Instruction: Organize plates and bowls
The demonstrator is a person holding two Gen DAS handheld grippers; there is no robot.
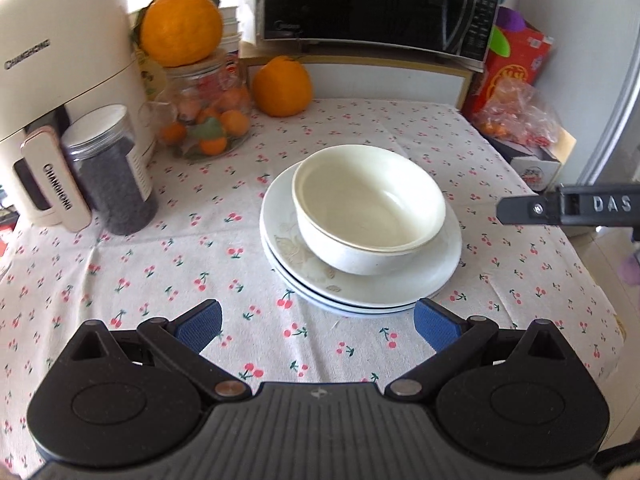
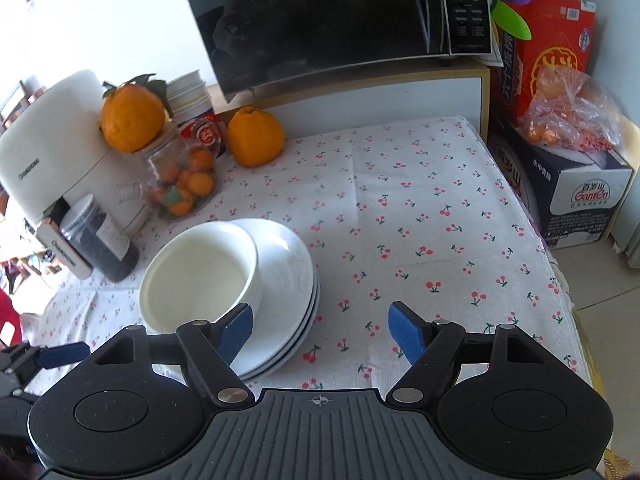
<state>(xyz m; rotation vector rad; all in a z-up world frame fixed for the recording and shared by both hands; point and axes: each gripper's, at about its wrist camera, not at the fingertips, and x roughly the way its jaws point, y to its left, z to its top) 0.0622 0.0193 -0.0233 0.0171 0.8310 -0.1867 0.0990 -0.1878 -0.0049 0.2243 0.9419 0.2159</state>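
Two nested white bowls [image 1: 370, 208] sit on a stack of white plates [image 1: 432, 276] in the middle of the cherry-print tablecloth [image 1: 160, 264]. My left gripper [image 1: 318, 326] is open and empty, just in front of the plates' near rim. In the right wrist view the bowls [image 2: 200, 276] and plates [image 2: 296, 280] lie at the left. My right gripper [image 2: 322, 330] is open and empty; its left pad [image 2: 238, 330] hangs over the plates' near edge. The right gripper's finger also shows in the left wrist view [image 1: 568, 210], to the right of the stack.
A cream appliance [image 1: 60, 80], a dark-filled jar [image 1: 110, 172], a glass jar of small oranges [image 1: 208, 120] with a big orange [image 1: 180, 26] on top, and another orange [image 1: 282, 88] stand at the back left. A microwave [image 1: 376, 4] is behind. Boxes and a bag [image 2: 568, 128] line the right edge.
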